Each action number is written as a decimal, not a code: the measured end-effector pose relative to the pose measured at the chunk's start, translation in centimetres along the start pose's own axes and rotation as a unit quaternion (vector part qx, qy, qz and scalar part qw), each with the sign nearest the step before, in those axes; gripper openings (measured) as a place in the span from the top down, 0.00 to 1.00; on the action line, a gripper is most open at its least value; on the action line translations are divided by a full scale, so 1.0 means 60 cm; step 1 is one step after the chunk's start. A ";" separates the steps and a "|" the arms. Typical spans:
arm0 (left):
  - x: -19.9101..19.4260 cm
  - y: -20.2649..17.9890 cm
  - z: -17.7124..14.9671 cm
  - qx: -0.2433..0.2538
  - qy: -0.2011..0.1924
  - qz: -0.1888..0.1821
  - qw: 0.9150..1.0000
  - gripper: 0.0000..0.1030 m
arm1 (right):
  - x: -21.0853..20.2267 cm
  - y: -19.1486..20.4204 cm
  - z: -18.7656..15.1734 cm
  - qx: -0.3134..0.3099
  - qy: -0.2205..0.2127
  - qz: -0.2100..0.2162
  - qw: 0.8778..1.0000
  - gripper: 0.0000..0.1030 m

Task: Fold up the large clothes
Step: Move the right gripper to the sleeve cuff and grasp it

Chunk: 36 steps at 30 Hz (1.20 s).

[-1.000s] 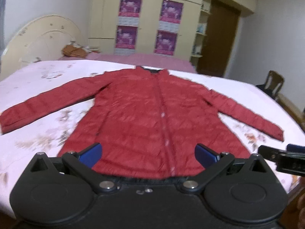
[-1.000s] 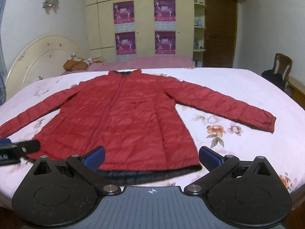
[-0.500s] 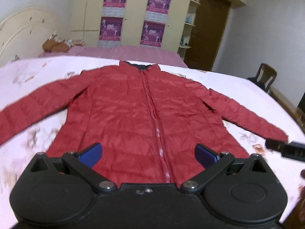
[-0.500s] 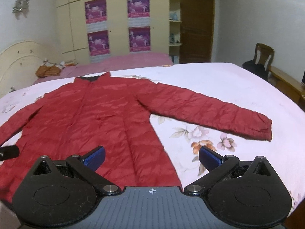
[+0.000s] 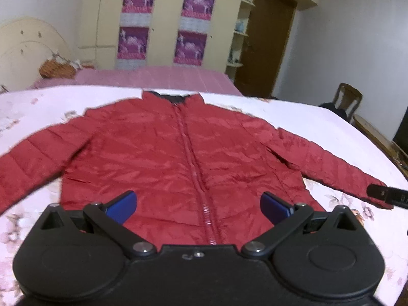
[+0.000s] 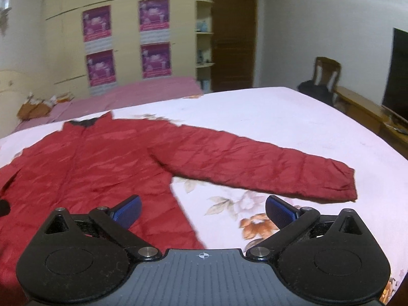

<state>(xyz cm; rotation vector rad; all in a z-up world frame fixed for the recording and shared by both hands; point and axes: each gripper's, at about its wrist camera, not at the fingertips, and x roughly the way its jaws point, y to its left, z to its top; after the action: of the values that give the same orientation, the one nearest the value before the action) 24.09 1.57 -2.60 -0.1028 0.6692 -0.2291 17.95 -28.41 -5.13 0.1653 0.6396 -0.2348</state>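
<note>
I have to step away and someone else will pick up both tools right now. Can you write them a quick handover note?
Left tool: open, empty, above the lower front of the red jacket.
Right tool: open, empty, near the jacket's right side, short of the right sleeve.
Jacket lies flat, zipped, front up, both sleeves spread on the floral bedsheet.
Done: nothing folded.
Left: fold sleeves in, then the body.

Black claws [image 5: 198,207] [image 6: 202,210] w/ blue pads.
</note>
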 end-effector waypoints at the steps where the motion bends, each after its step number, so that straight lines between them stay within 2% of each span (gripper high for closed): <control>1: 0.007 0.000 0.001 -0.003 0.003 -0.004 1.000 0.00 | 0.007 -0.012 0.002 0.010 0.000 -0.009 1.000 0.01; 5: 0.026 -0.008 0.005 -0.001 0.004 -0.009 1.000 0.00 | 0.036 -0.079 0.011 0.061 0.001 -0.038 0.997 0.03; 6: 0.032 -0.010 0.007 0.000 0.004 -0.007 1.000 0.00 | 0.045 -0.098 0.013 0.076 0.005 -0.044 0.996 0.30; 7: 0.037 -0.013 0.009 0.001 0.003 -0.005 1.000 0.00 | 0.054 -0.116 0.014 0.094 0.013 -0.051 0.994 0.40; 13: 0.076 -0.027 0.024 0.009 0.016 0.012 1.000 0.00 | 0.094 -0.219 0.013 0.190 0.030 -0.059 0.980 0.41; 22: 0.150 -0.081 0.039 0.025 0.039 0.013 0.999 0.00 | 0.139 -0.294 -0.013 0.278 0.036 -0.057 0.958 0.42; 23: 0.157 -0.086 0.040 0.026 0.041 0.012 0.999 0.00 | 0.143 -0.303 -0.015 0.289 0.037 -0.055 0.955 0.51; 24: 0.163 -0.091 0.041 0.027 0.043 0.012 0.999 0.00 | 0.146 -0.306 -0.018 0.301 0.040 -0.052 0.951 0.56; 26: 0.175 -0.097 0.041 0.030 0.047 0.013 0.998 0.00 | 0.150 -0.318 -0.024 0.325 0.044 -0.052 0.943 0.56; 31: 0.205 -0.100 0.040 0.028 0.059 0.022 0.998 0.00 | 0.148 -0.339 -0.035 0.369 0.016 -0.033 0.929 0.56; 35: 0.224 -0.088 0.041 0.019 0.066 0.031 0.997 0.00 | 0.143 -0.356 -0.034 0.386 -0.008 -0.044 0.921 0.56; 36: 0.227 -0.084 0.043 0.017 0.066 0.034 0.997 0.00 | 0.145 -0.361 -0.032 0.386 -0.010 -0.049 0.921 0.59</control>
<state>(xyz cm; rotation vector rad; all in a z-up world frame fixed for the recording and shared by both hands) 35.17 -6.60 -7.93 -0.0331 0.7996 -0.1833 17.82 -50.22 -13.64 0.8921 0.5068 -0.5801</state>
